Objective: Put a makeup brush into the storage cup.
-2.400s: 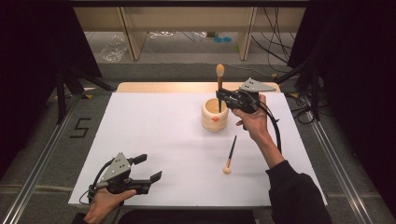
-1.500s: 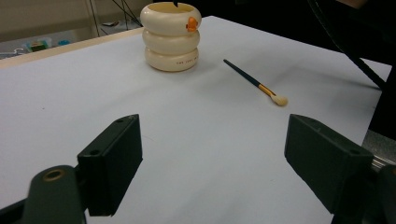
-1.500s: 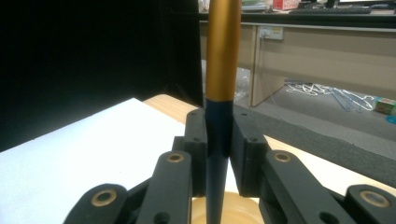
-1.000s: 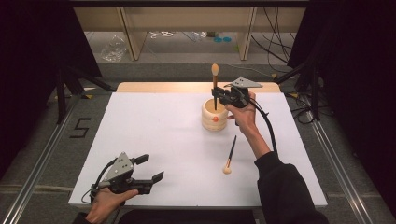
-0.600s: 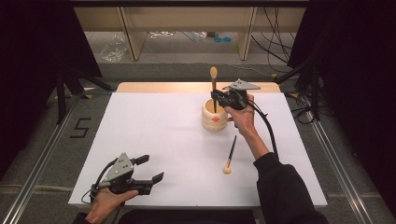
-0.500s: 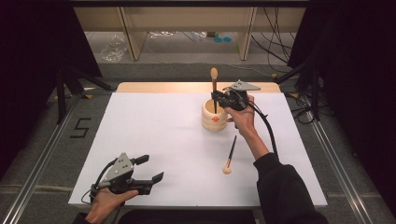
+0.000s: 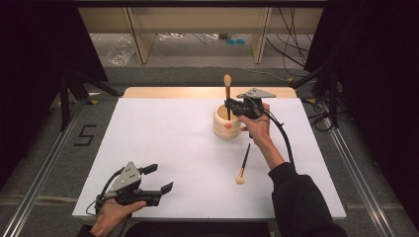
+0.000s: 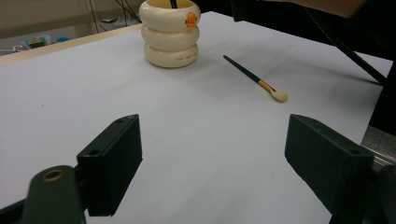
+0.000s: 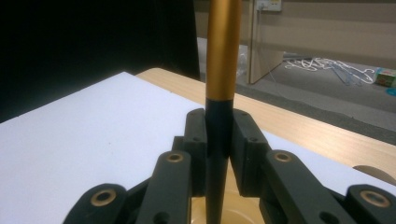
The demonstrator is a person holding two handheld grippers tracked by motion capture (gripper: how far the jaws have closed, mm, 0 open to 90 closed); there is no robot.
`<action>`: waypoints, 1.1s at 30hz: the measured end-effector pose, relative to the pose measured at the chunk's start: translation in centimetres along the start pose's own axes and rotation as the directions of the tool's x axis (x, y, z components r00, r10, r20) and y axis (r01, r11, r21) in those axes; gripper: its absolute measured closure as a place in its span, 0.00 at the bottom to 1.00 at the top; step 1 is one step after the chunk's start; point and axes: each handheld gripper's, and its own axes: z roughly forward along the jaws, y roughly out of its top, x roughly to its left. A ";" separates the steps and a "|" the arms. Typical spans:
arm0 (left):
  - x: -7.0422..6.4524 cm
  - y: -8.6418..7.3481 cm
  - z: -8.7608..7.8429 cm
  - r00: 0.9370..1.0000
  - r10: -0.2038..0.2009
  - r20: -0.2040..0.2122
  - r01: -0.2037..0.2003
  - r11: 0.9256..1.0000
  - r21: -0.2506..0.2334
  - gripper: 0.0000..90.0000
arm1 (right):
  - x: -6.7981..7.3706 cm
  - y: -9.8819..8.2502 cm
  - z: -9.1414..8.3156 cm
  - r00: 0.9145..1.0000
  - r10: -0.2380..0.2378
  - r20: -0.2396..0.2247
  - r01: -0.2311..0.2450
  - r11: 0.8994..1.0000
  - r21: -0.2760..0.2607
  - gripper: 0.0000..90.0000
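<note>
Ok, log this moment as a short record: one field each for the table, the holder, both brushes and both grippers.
table: white table, wooden strip along its far edge
holder: cream ringed holder with an orange mark, standing upright
held brush: brush upright, lower end inside the holder, tuft up
loose brush: second brush lying flat on the table near the holder, apart from it
right gripper: right gripper, jaws shut on the brush handle
left gripper: left gripper, jaws open, holding nothing

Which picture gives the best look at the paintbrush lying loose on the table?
The left gripper view: the loose brush lies unobstructed beside the cream pot, showing dark handle, gold band and pale bristles. The high view shows the same brush smaller, between the pot and the person's right arm.
</note>
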 end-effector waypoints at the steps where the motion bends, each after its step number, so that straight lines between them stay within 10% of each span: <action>1: 0.0 0.0 0.0 1.000 -0.001 0.000 0.001 1.000 0.000 0.21 | 0.0 0.0 0.0 1.000 -0.002 -0.002 0.002 1.000 0.001 0.87; 17: 0.0 0.0 0.0 1.000 -0.001 0.002 0.001 1.000 -0.004 0.21 | -0.4 -0.9 0.1 1.000 -0.004 0.011 0.004 1.000 0.017 0.85; 33: 0.1 0.1 -0.3 1.000 -0.010 -0.011 0.010 1.000 -0.005 0.21 | 0.6 0.5 -2.5 1.000 -0.017 0.023 0.016 0.998 0.064 0.39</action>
